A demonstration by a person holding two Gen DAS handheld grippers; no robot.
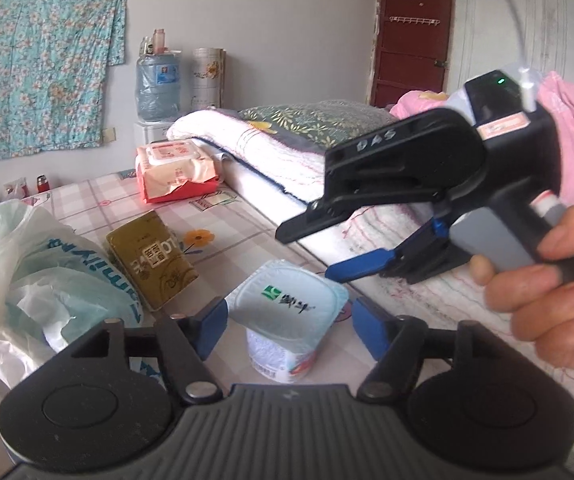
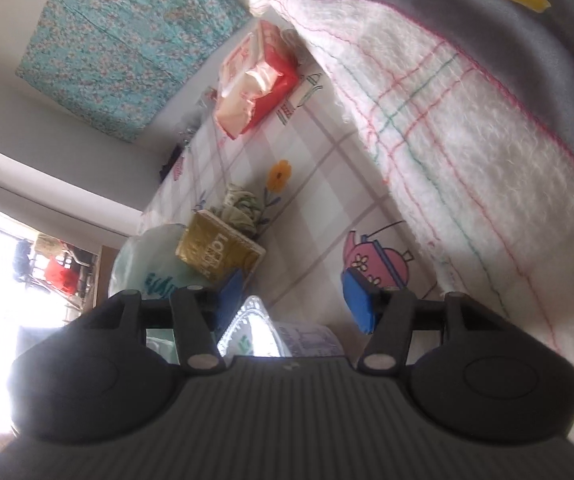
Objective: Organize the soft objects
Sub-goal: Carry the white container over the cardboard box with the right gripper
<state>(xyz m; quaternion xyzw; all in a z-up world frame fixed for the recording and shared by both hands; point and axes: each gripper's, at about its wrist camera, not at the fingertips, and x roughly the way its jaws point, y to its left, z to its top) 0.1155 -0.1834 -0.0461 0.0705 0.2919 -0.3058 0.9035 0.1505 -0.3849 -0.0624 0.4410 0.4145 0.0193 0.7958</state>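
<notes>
A yogurt cup [image 1: 283, 320] with a light blue foil lid stands upright on the checked bed sheet [image 1: 243, 224]. My left gripper [image 1: 291, 326] is open, its blue pads on either side of the cup without touching it. My right gripper [image 2: 295, 300], seen from the side in the left wrist view [image 1: 307, 252], is open and empty, tilted, hovering just right of and above the cup [image 2: 271, 336]. A gold tissue pack [image 1: 151, 260] lies left of the cup, also visible in the right wrist view [image 2: 219, 252]. A red wet-wipes pack [image 1: 175, 172] lies farther back.
A white and teal plastic bag [image 1: 39, 280] sits at the left. Folded white blankets [image 1: 287, 152] with a grey patterned pillow [image 1: 315, 120] are stacked at the right. A crumpled green cloth [image 2: 239, 208] lies behind the gold pack. A water jug [image 1: 157, 84] stands by the wall.
</notes>
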